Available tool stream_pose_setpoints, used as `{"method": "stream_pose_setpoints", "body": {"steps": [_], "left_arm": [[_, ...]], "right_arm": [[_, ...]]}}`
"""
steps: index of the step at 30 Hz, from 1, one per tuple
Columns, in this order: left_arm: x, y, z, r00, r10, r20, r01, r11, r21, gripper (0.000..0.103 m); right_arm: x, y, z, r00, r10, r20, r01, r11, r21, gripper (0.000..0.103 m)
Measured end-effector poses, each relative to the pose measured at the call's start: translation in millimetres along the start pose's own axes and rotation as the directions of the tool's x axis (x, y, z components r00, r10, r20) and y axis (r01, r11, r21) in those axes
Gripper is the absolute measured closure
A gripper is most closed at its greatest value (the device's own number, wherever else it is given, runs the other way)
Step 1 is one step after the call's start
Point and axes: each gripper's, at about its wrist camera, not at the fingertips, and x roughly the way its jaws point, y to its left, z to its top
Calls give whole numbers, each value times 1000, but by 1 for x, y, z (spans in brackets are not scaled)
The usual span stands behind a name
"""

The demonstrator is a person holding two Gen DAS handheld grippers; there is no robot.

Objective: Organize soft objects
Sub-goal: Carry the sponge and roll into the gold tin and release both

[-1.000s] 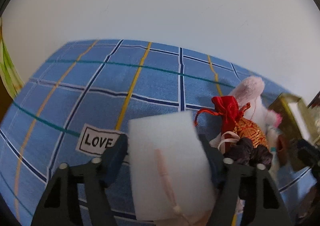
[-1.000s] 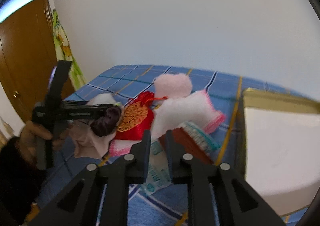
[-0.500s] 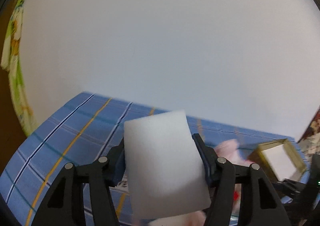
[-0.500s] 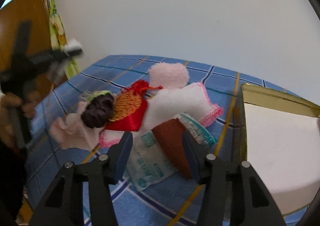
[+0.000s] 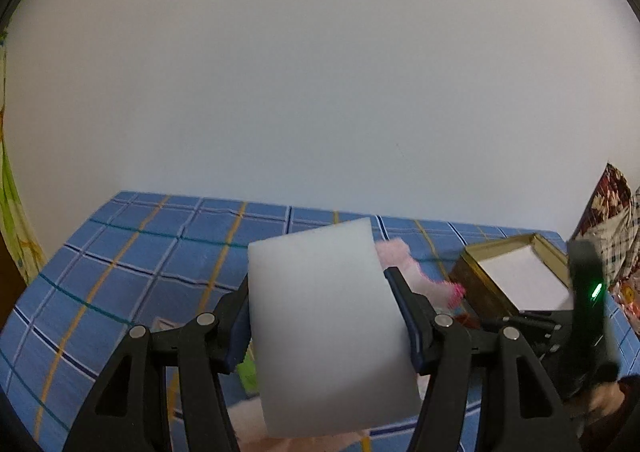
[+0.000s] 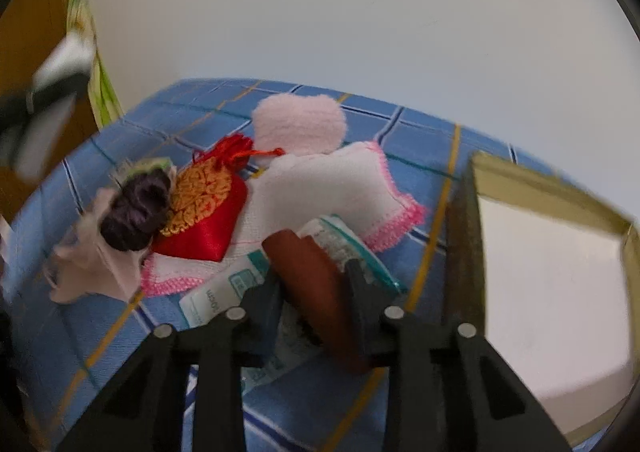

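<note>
My left gripper (image 5: pixel 320 288) is shut on a white foam sponge (image 5: pixel 328 328) and holds it above the blue checked cloth (image 5: pixel 152 264). My right gripper (image 6: pixel 312 272) has its fingers around a brown soft roll (image 6: pixel 316 280); its jaws touch both sides of the roll. A pile lies by it: a red and gold pouch (image 6: pixel 204 212), a dark purple scrunchie (image 6: pixel 136 208), a pink-edged white cloth (image 6: pixel 328 188), a pink puff (image 6: pixel 300 124) and a teal plastic packet (image 6: pixel 224 292). A gold box (image 6: pixel 560 252) with a white inside stands at the right, also in the left wrist view (image 5: pixel 516 276).
A white wall backs the table. A wooden door (image 6: pixel 32 28) and a green patterned curtain (image 6: pixel 92 64) are at the left. A patterned fabric (image 5: pixel 616 208) hangs at the far right of the left view. My right gripper's body (image 5: pixel 576 332) shows beside the box.
My left gripper lifted the white sponge off the pile and swung right towards the box. My right gripper opened, moved forward and closed around the brown roll.
</note>
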Motion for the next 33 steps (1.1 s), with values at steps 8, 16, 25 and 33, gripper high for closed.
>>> {"method": "stream_pose_setpoints", "body": {"steps": [8,16,25,33], "left_arm": [[0,-39,-15,999,-25,-21,26,999,23,41],[0,-106,-11,991,-134,12,132,986,99,41],[48,-212,-13,956,-278,-93,290,941,173,41],[87,-271,-30,948,-262,-179,293,940,176,41]], "right_arm": [[-54,-11,-3,966,179,187,-194,979,62,88],[-119,-41,-6,911,45,410,-93,991,97,88],[-147,-139,-40,863,-385,328,282,904,321,88],[-145,-189,-55,835,-508,210,413,832,371,88]]}}
